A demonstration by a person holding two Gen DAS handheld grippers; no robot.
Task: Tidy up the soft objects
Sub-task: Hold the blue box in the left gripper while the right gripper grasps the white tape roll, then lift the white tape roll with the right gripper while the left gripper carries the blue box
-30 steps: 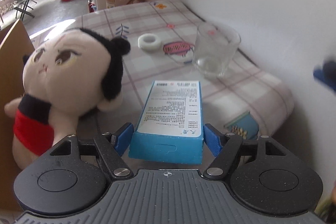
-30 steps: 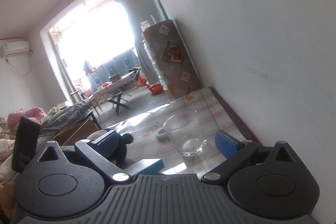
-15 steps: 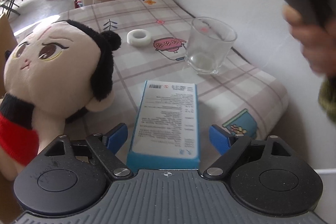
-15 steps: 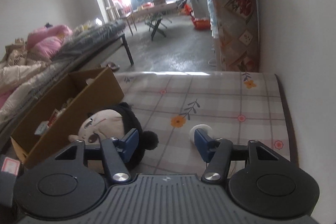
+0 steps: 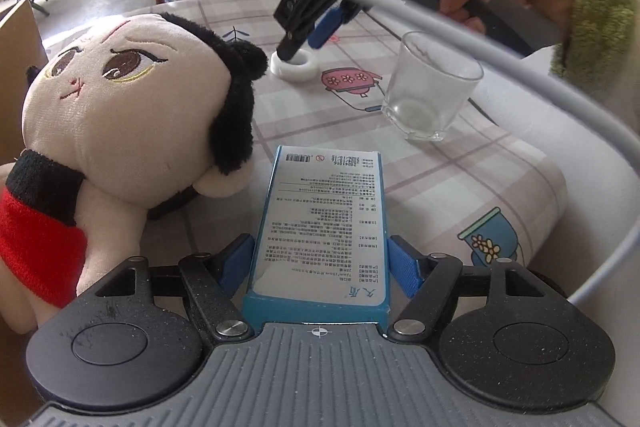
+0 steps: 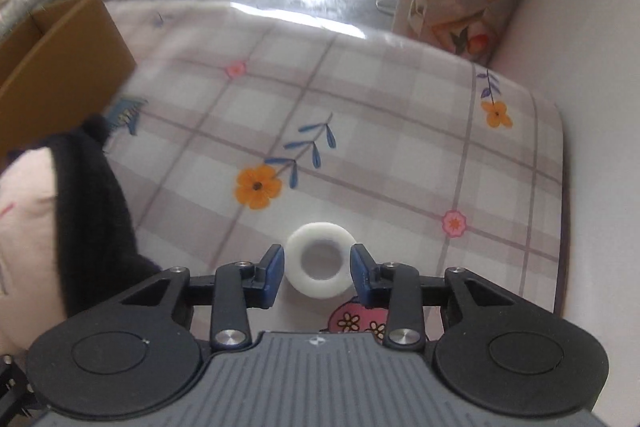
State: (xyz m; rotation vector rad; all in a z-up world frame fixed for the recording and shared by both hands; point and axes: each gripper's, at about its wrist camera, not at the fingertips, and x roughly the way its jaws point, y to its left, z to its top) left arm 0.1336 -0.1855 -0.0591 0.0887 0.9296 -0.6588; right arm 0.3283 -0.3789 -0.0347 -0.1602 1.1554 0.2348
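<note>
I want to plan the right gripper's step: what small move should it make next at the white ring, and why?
Probably finish closing. The right gripper already straddles the white ring lying flat on the tablecloth; its jaws are closing, with slim gaps still showing beside the ring. No repositioning seems needed before lifting.

Plush doll [image 5: 132, 131] crowds worktop's [image 6: 360, 131] left side, cardboard box [image 6: 60, 59] behind it. Glass [image 5: 432, 87] stands by wall side. Far half of worktop beyond white ring [image 6: 320, 263] lies open. Blue carton [image 5: 320, 227] fills near middle.
</note>
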